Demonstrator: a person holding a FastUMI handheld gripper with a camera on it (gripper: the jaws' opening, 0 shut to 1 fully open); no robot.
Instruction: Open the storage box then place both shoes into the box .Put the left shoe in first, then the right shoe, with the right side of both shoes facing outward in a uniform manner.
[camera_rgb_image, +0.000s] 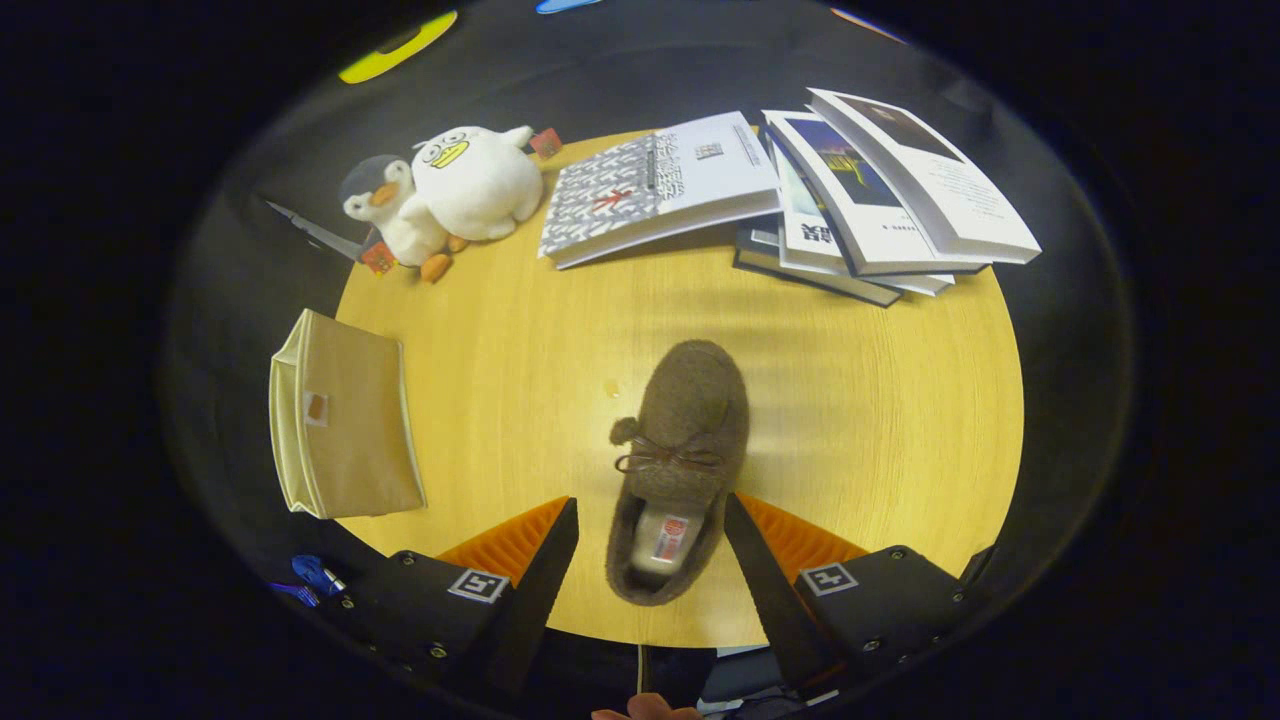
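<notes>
Gripper (650, 525) with fingers spread wide around the heel of a brown shoe (680, 470) on the round table (880, 420), neither finger pressing it. The beige box (345, 425) lies far left. Closing off-centre could twist the soft shoe.

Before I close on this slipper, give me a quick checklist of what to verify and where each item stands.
1. Gripper open with fingers either side of the brown slipper: ok.
2. Fingers touching the slipper: not ok, a gap shows on each side.
3. Slipper flat on the round wooden table, toe pointing away: ok.
4. Beige storage box open: not ok, it lies closed at the table's edge.
5. This is the left shoe: cannot tell.
6. Second shoe located: cannot tell.
</notes>
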